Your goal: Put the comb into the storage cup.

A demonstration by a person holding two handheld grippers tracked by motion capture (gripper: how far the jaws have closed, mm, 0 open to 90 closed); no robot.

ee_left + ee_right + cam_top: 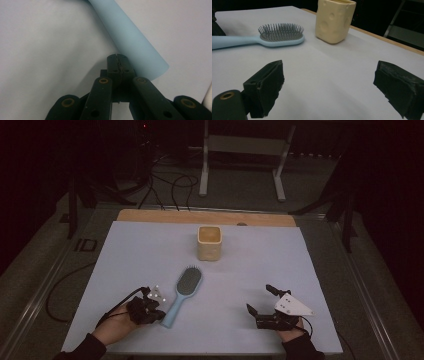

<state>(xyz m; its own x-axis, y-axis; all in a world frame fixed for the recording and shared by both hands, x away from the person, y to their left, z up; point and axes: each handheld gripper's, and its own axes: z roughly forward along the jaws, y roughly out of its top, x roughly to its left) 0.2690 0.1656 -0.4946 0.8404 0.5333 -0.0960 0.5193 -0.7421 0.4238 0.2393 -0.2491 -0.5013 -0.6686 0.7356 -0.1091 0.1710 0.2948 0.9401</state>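
Dim surroundings with cables and a metal frame on the floor are seen beyond a table spread with a pale covering, its wooden edge left bare at the far side. From the high view, a light-blue hairbrush is seen lying bristles up near the middle, its handle slanting toward the near left. The left gripper is held just beside the end of that handle, and the right gripper is kept well apart on the right side of the table.

Details lost from above are supplied by the gripper views. In the left gripper view the jaws are seen pressed together with nothing between them, and the handle's end runs just past their tips; whether they touch it cannot be told. In the right gripper view the jaws are spread wide and hold nothing, with the brush lying across the far left.

A cream cup dimpled like cheese stands upright beyond the brush head, near it but apart. Its inside is seen from above as plain pale colour; whether anything lies in it cannot be told. Bare covering lies between the right gripper and the brush.
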